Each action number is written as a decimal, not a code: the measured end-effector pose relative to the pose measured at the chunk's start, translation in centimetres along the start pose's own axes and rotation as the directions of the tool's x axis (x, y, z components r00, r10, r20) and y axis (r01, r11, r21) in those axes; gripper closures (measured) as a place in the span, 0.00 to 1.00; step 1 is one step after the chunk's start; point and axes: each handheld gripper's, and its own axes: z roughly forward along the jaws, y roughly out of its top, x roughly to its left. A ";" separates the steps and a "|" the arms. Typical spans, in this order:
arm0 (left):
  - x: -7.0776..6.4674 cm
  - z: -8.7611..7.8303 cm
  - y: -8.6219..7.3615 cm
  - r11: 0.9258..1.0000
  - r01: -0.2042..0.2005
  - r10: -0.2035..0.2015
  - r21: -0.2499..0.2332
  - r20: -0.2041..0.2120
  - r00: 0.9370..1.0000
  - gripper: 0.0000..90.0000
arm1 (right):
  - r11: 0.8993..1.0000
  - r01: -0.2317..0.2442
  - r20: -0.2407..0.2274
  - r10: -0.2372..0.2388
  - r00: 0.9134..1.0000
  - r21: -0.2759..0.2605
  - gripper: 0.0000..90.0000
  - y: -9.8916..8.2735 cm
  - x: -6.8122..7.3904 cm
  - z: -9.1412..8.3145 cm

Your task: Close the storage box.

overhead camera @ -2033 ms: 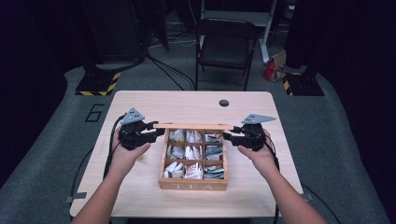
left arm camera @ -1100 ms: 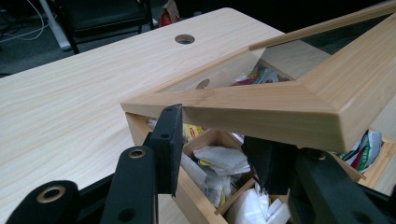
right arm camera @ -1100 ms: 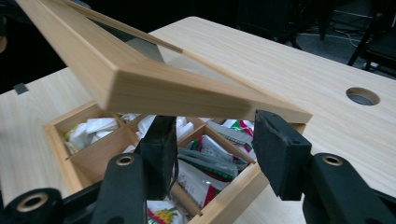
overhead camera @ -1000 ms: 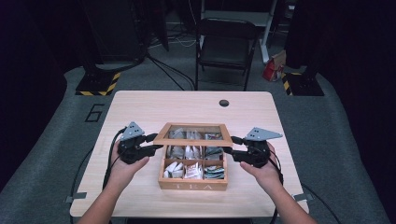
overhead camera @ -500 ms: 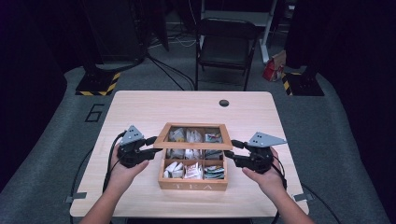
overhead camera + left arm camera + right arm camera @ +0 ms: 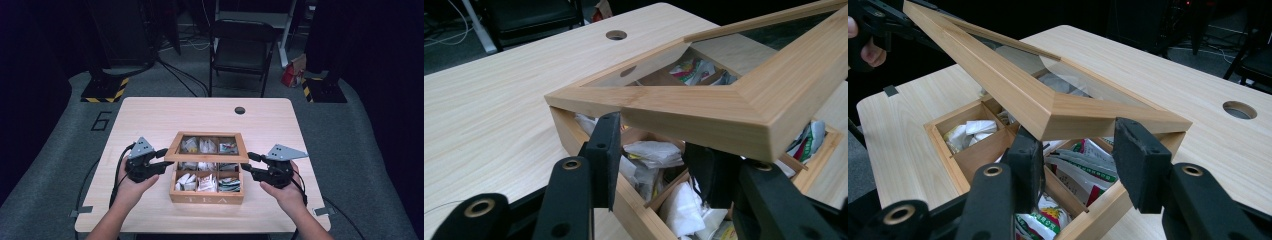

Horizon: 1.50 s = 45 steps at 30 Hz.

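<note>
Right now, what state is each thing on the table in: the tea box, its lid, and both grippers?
Tea box: open, compartments filled with tea bags.
Lid: half lowered, tilted over the box, not shut.
Left gripper: jaws astride the lid's left corner.
Right gripper: jaws astride the lid's right corner, just been closing.

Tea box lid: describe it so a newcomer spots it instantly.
On the light wooden table, find the wooden box marked TEA near the front edge. The lid is the wooden frame with a clear pane, half-raised over the back compartments between the left gripper and right gripper; nothing else is glazed.
</note>
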 end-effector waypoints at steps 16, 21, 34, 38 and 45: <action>-1.3 -1.4 -0.7 0.999 -0.039 0.039 0.013 0.017 0.999 0.61 | 1.000 -0.002 0.005 0.003 1.000 -0.002 0.62 -0.9 0.4 0.0; -1.6 -1.4 -1.2 0.999 -0.040 0.040 0.023 0.017 0.999 0.60 | 1.000 0.000 0.005 0.000 1.000 -0.004 0.62 -1.5 0.5 0.1; -2.1 -1.6 -2.1 0.999 -0.032 0.031 0.014 0.023 0.999 0.60 | 1.000 -0.007 0.003 0.007 1.000 0.001 0.62 -2.7 1.0 0.2; -2.2 -1.6 -2.4 0.999 -0.031 0.030 0.016 0.023 0.999 0.60 | 1.000 -0.005 0.003 0.005 1.000 0.004 0.62 -3.2 1.1 0.3; -2.4 -1.5 -3.0 0.999 -0.031 0.031 0.010 0.017 0.999 0.60 | 1.000 -0.008 0.004 0.008 1.000 0.000 0.62 -3.7 1.2 0.3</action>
